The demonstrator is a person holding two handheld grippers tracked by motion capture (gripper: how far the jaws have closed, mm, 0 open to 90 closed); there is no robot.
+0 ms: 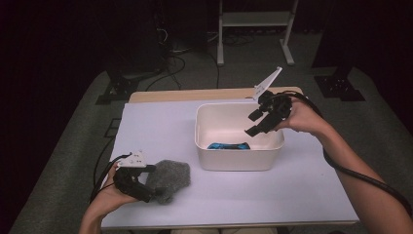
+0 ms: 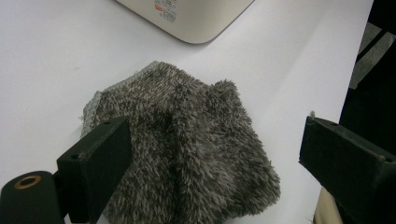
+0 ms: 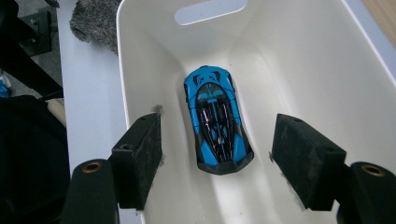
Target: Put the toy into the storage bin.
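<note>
Wide-open left gripper (image 2: 205, 163) straddles the fuzzy cloth (image 2: 187, 149); right gripper (image 3: 217, 158), wide and empty, overlooks the blue car (image 3: 215, 119).

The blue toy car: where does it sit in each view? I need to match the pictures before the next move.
High view: the blue toy car lies on the floor of the white bin, by its near wall.
Left gripper view: the car is not in it; a corner of the bin shows at the top.
Right gripper view: the car is at centre, lengthwise between the open jaws.
Shared landmark: the white bin, with the grey fuzzy cloth beside it.
</note>
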